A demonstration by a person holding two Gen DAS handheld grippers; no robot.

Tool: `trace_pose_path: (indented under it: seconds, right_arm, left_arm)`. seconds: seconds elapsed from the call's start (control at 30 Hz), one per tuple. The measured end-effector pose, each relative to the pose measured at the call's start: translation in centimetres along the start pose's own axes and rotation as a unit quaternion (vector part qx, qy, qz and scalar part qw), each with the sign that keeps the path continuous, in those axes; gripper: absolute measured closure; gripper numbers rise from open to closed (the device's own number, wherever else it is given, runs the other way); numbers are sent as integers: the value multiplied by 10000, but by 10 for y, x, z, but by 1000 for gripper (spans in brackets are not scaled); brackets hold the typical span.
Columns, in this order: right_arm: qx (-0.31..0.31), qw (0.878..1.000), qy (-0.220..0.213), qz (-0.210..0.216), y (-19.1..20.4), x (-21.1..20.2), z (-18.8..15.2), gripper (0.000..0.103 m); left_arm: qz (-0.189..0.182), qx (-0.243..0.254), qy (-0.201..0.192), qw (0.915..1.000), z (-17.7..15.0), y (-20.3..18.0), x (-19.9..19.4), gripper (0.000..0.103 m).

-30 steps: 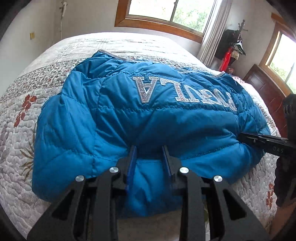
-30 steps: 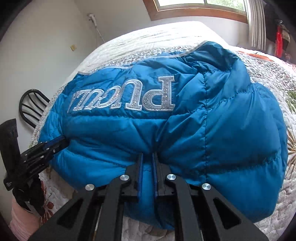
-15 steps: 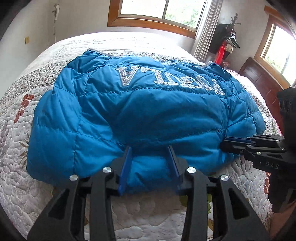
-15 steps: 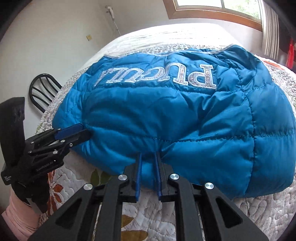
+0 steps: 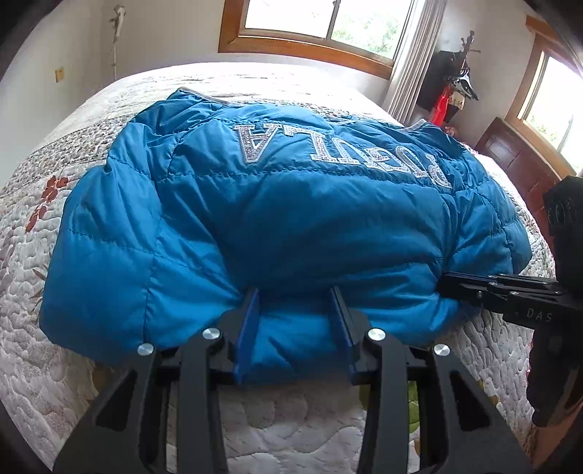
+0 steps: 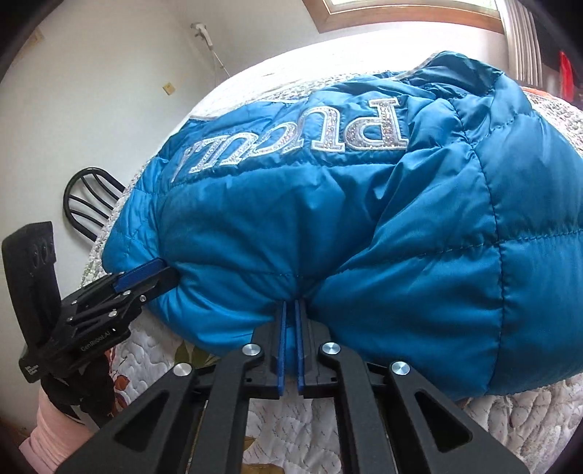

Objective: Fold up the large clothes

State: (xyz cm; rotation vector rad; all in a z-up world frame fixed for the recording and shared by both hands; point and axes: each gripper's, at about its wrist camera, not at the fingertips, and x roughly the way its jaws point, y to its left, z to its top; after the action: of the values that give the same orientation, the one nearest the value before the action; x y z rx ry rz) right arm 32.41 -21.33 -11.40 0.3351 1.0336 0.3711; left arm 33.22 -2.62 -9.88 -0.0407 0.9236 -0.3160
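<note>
Black hand-held gripper (image 5: 295,328) — blue pads (image 5: 247,328)

Background stuff: a quilted floral bedspread (image 5: 298,430) right under the tool and stretching off ahead, a wood-framed window (image 5: 313,32) far ahead with a curtain (image 5: 411,62) at its right, and a black metal chair (image 6: 91,200) off to the left by the wall.

Daylit wood-framed windows (image 5: 320,25), white walls (image 6: 109,91), quilted bed (image 5: 291,430).
</note>
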Motion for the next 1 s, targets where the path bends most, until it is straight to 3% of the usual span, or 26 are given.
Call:
trace_pose_path:
  seconds: [0.17,0.43,0.6,0.7,0.77,0.9,1.0]
  right_arm:
    - [-102,9995,-266,-131,6,-33,-5,84]
    - [-218,9959,-703,-527,21,-72,-8,82]
    - [-62,9917,-952,-863,10,-92,-8,71]
    - [138,9842,-1228,-1267,-2,-109,-5,43]
    - [258,9788,-1359,-1510,-15,-119,-1,26]
    - [657,9741,-1376,-1669,-57,-130,11,17]
    - [911,9788,-1202,-1386,-87,-125,19,13]
  left_arm:
    - [55,-143,-125,9998,-3,-2,-21,61]
    - [184,-85,-492,9986,-6,-14,-59,54]
    - [321,-44,-607,9976,-7,-10,-73,43]
    - [429,-129,-632,9970,-3,4,-77,41]
    - [502,-279,-613,9965,1,22,-78,30]
    - [836,-639,-512,9931,12,71,-76,19]
    - [679,-993,-278,9923,18,108,-66,15]
